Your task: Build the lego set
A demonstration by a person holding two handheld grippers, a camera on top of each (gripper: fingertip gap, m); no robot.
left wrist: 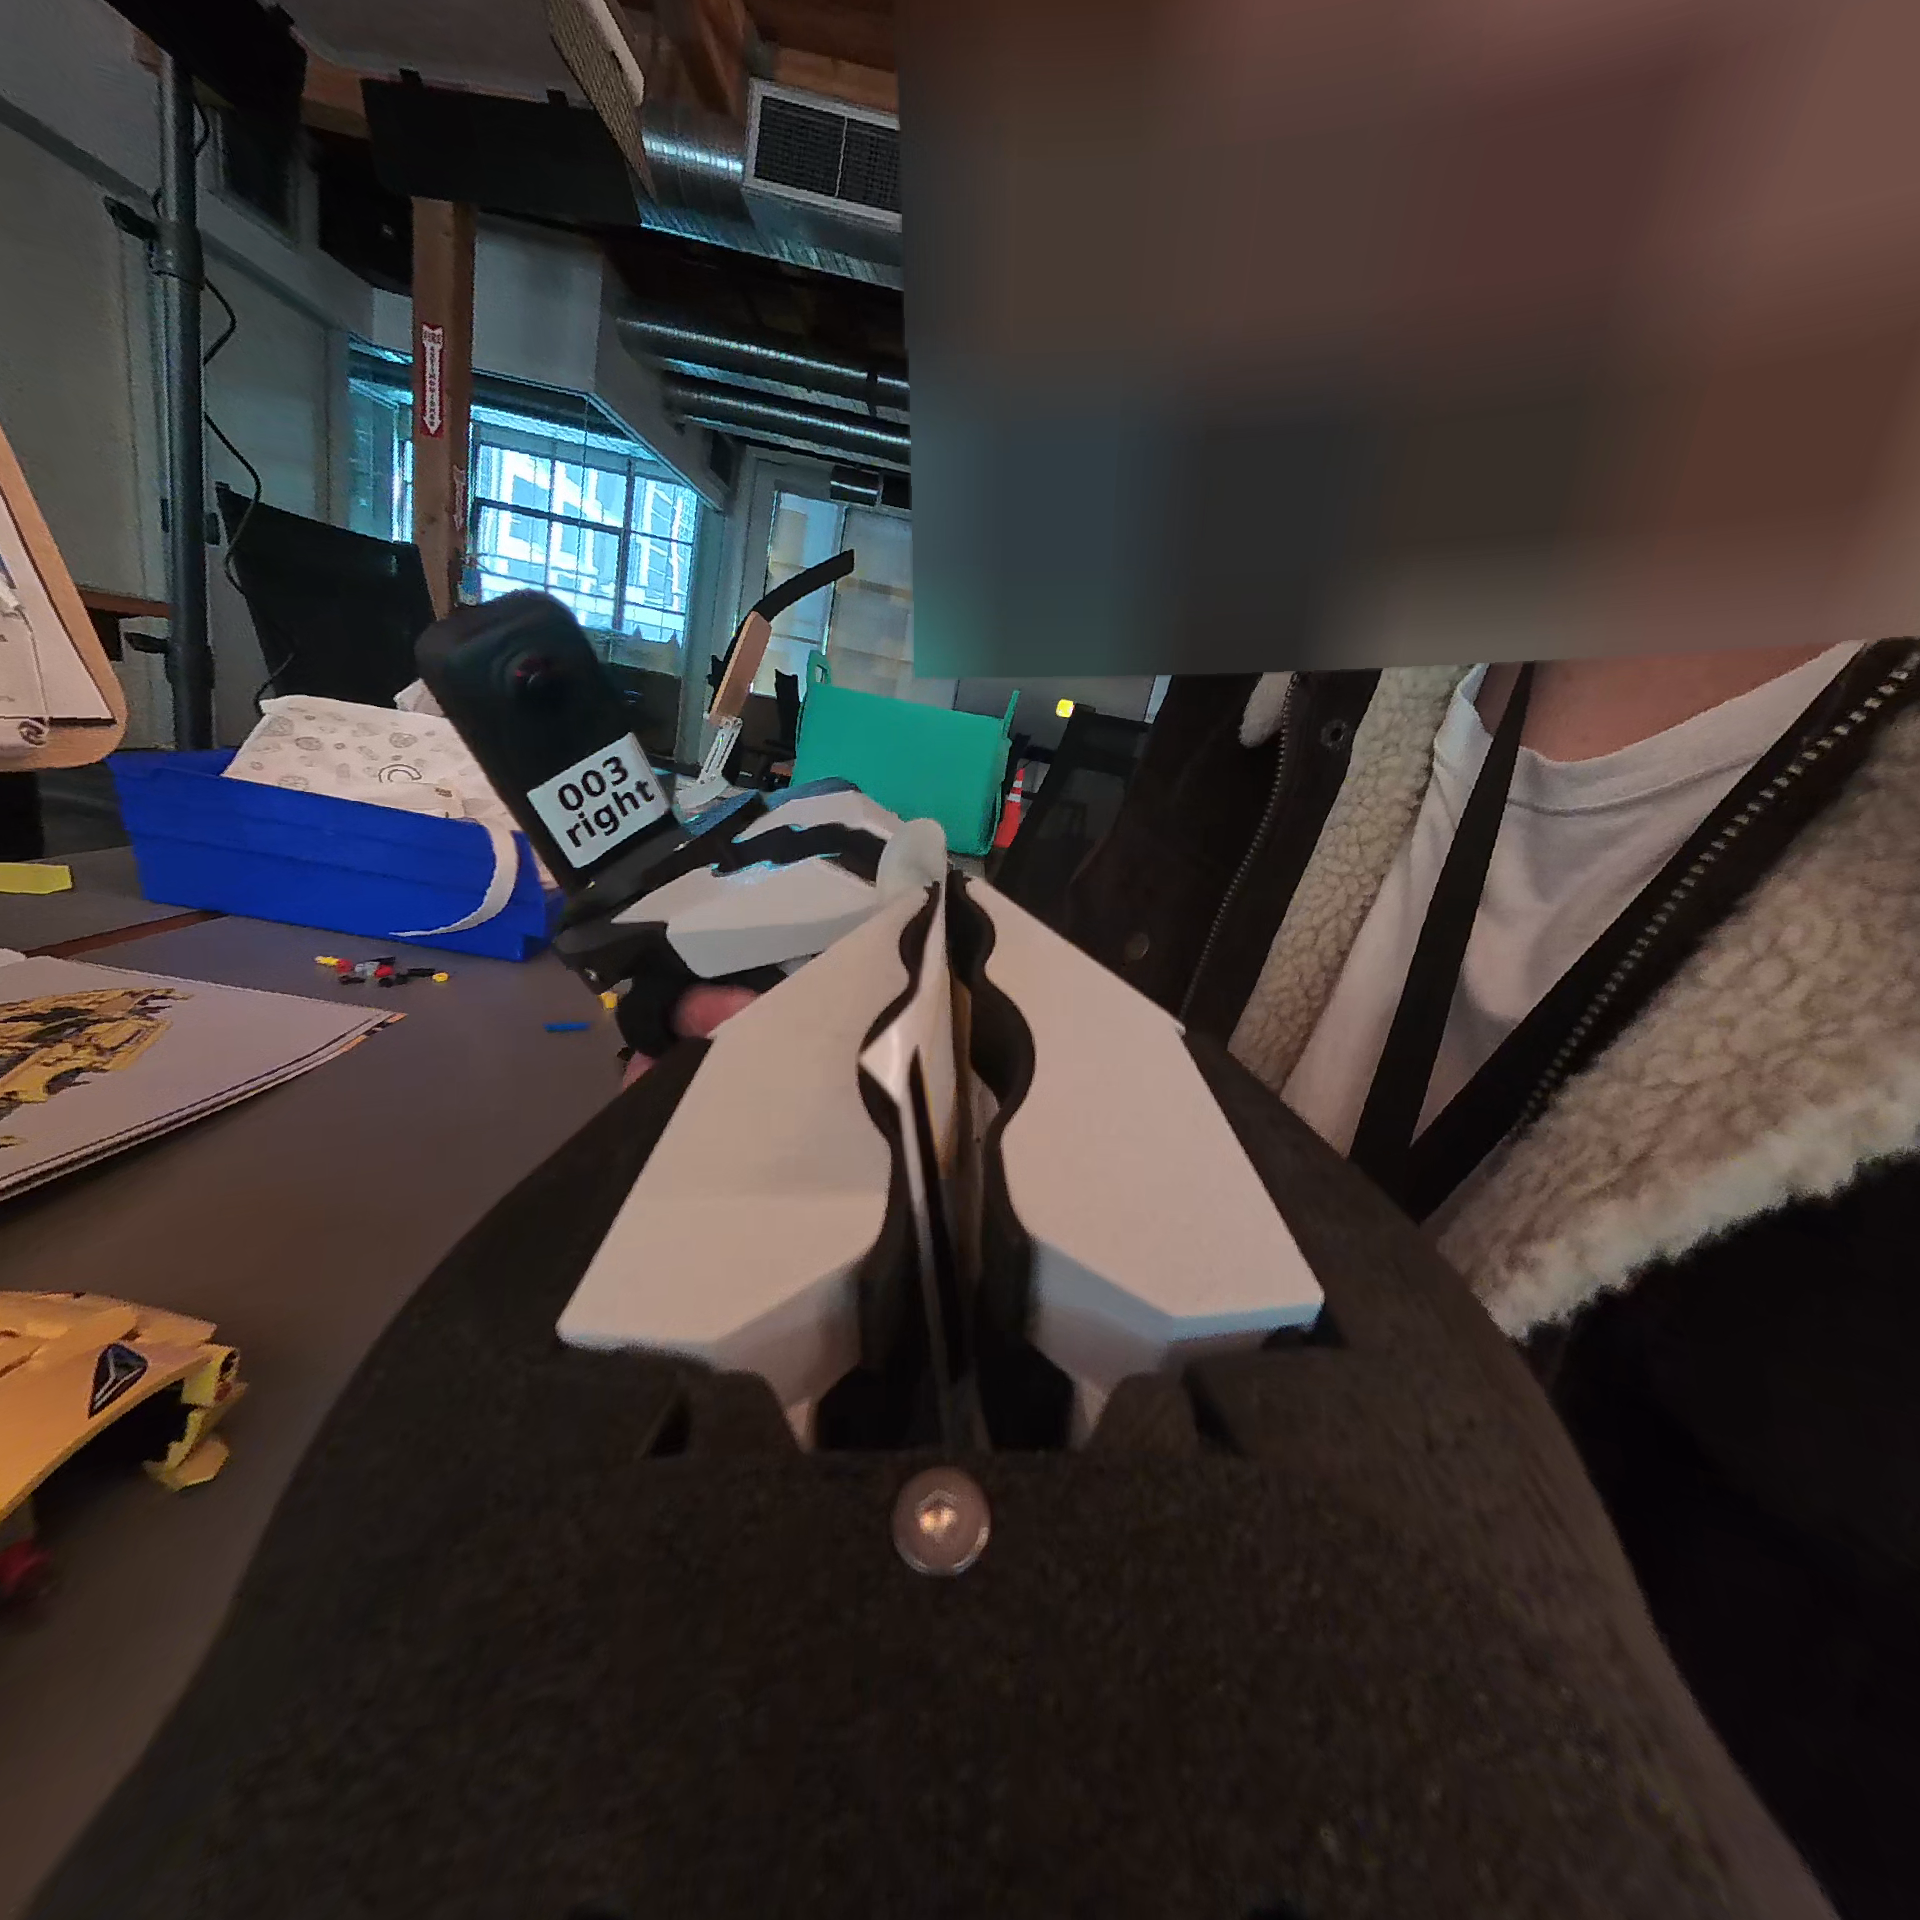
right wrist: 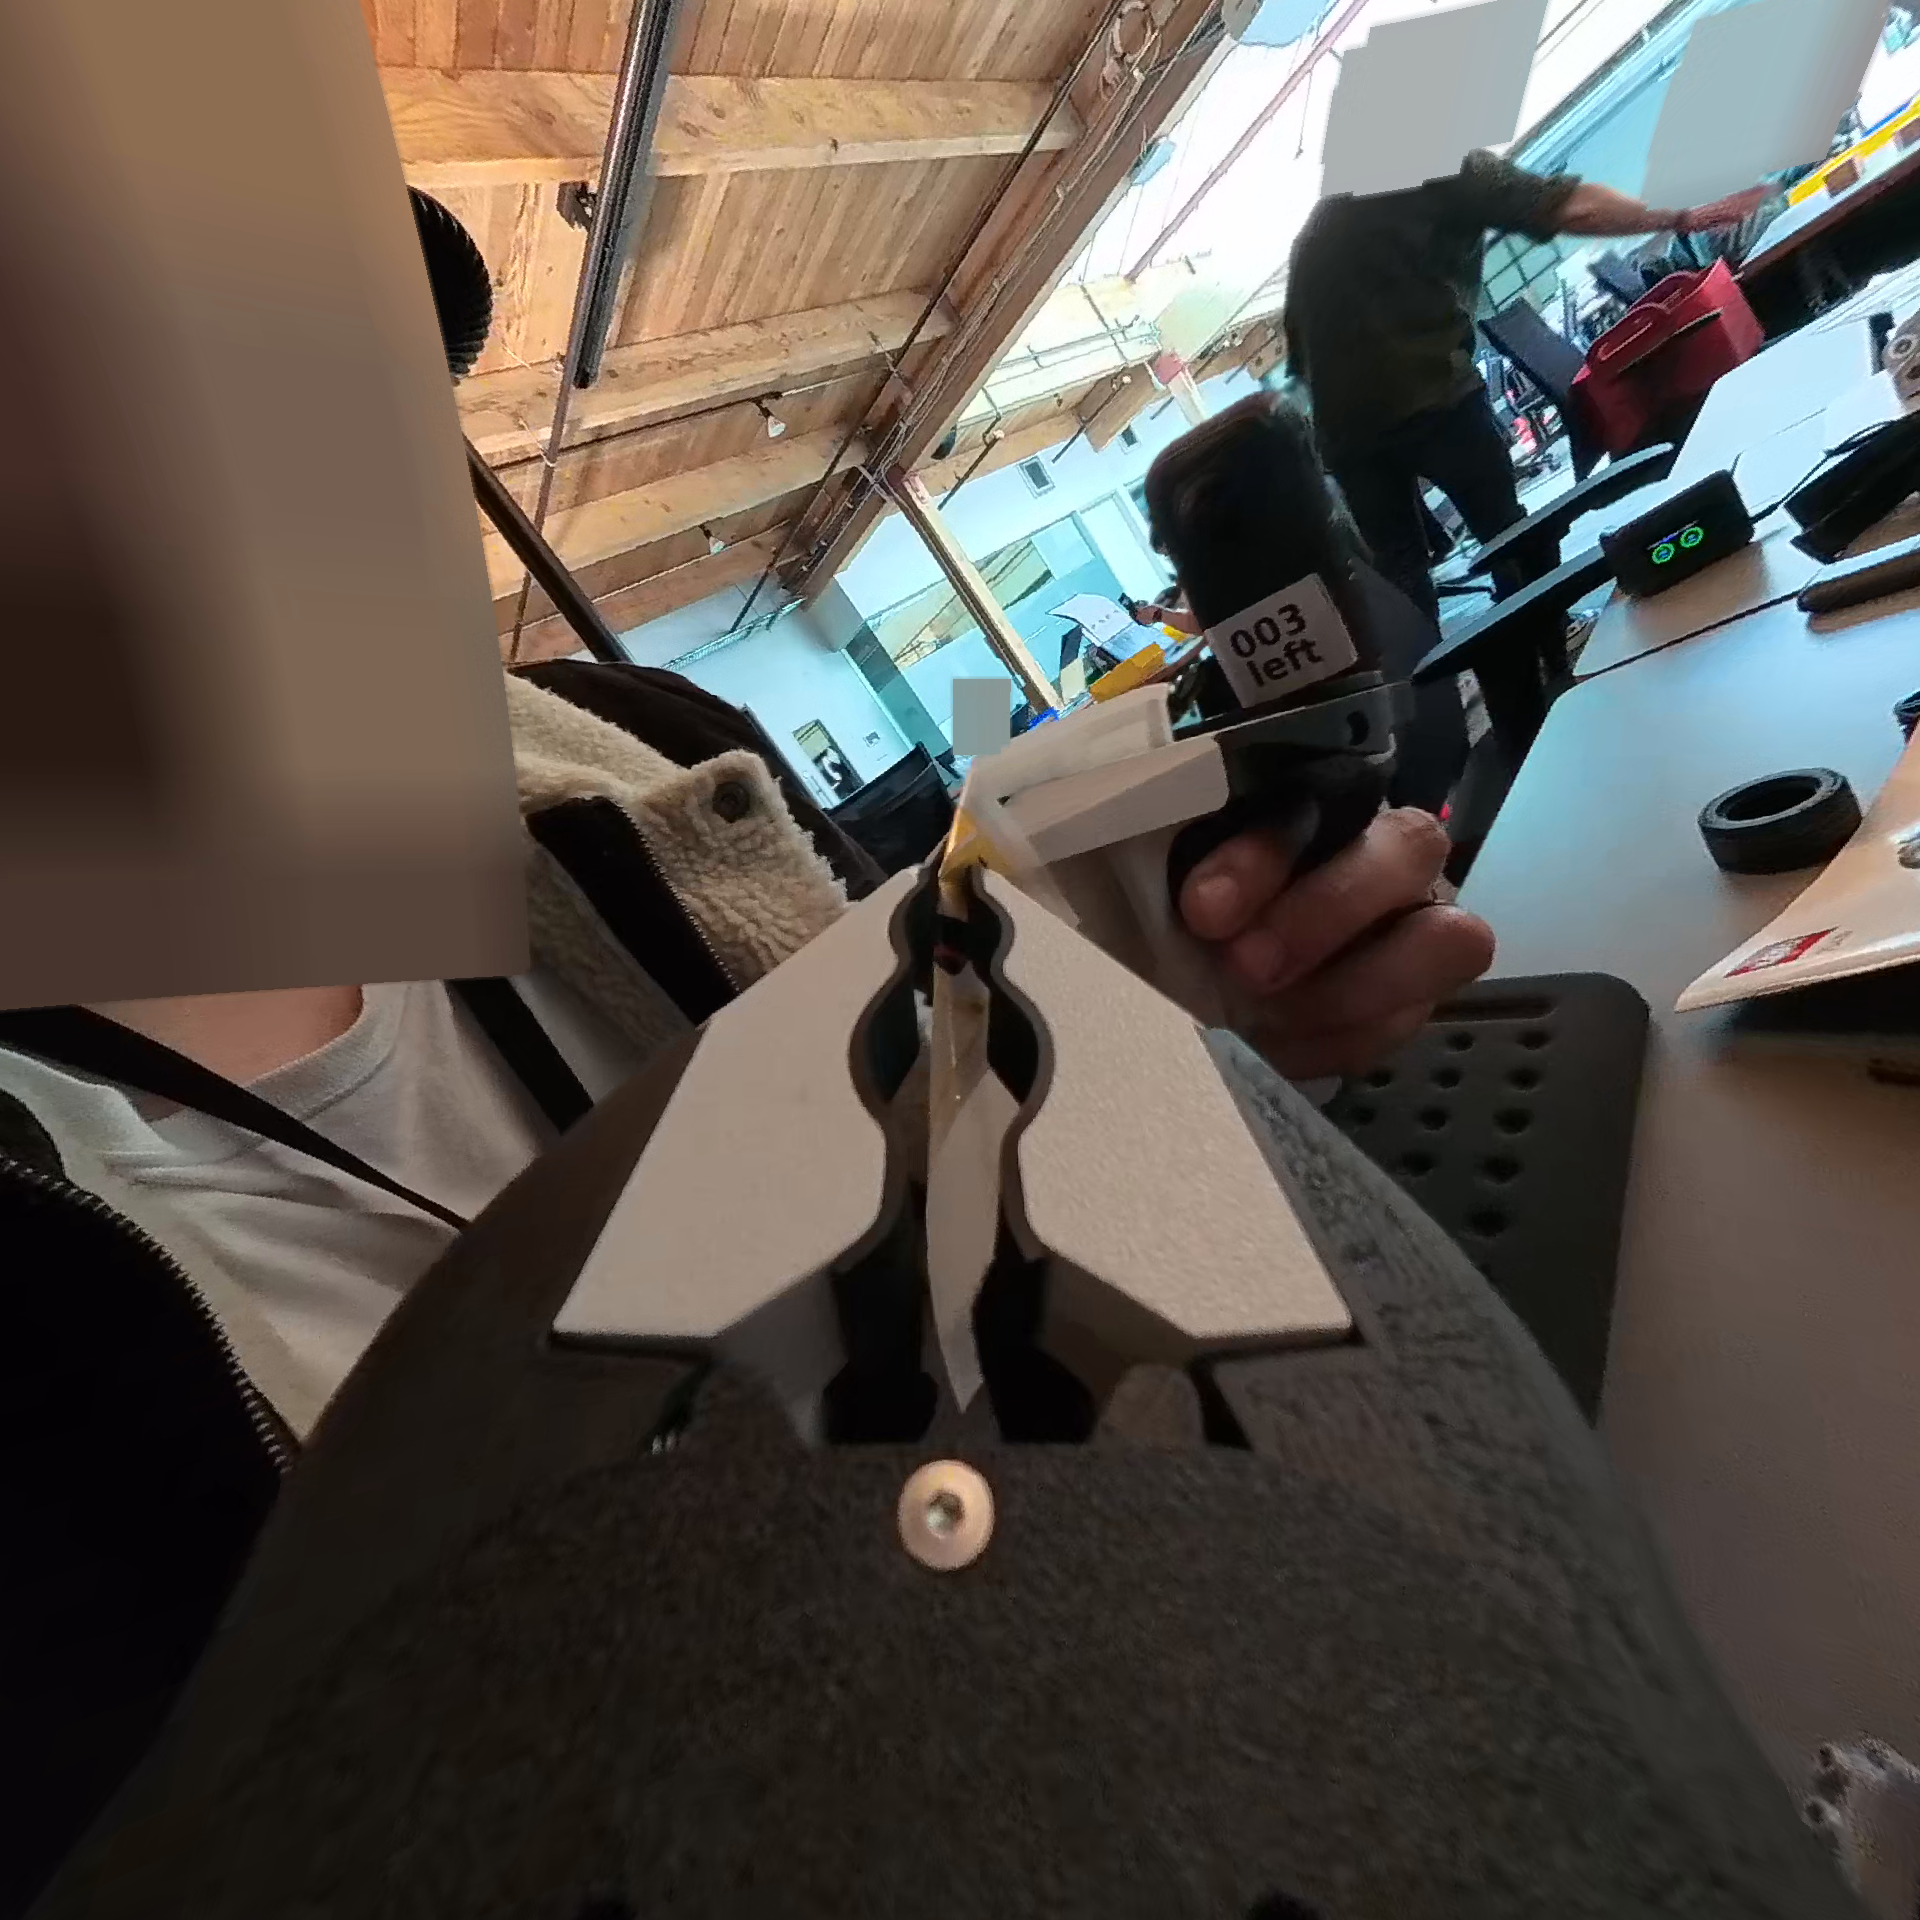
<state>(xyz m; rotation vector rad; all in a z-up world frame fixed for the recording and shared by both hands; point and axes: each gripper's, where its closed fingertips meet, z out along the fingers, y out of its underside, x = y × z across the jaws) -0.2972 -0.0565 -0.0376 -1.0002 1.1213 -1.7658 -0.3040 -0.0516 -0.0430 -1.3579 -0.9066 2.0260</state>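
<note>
Two tools raised off the surface, tips meeting in front of a person's chest. Left tool (left wrist: 943, 914): white fingers w/ black wavy pads, jaws closed on a thin white sheet (left wrist: 914, 1049), seen edge-on, running lengthwise between the pads. Right tool (right wrist: 951, 883): same build, jaws pinched on the same sheet (right wrist: 961, 1164), white strip w/ yellow patch near the tip; sheet passes on to the left tool's tip just beyond. What the sheet is (sticker sheet or paper bag) cannot be told. Left hand (right wrist: 1320, 935) wraps the black handle of the left tool, seen in right wrist view; right hand mostly hidden. Lego items, all on the grey surface (left wrist: 436, 1122) and apart from both tools: yellow part-built lego model (left wrist: 104, 1392) at lower left edge, partly out of view; instruction booklet (left wrist: 156, 1049) lying flat behind it; small scatter of loose lego pieces (left wrist: 379, 969), red/yellow/black, near the booklet's far corner; single blue piece (left wrist: 566, 1027) a bit nearer. Blue bin (left wrist: 312, 862) beyond the scatter, white patterned paper bag (left wrist: 353, 753) in it. Right wrist view: black tyre (right wrist: 1779, 821) on the surface at right, well apart from the tools; corner of a flat white box (right wrist: 1808, 935) next to it.
</note>
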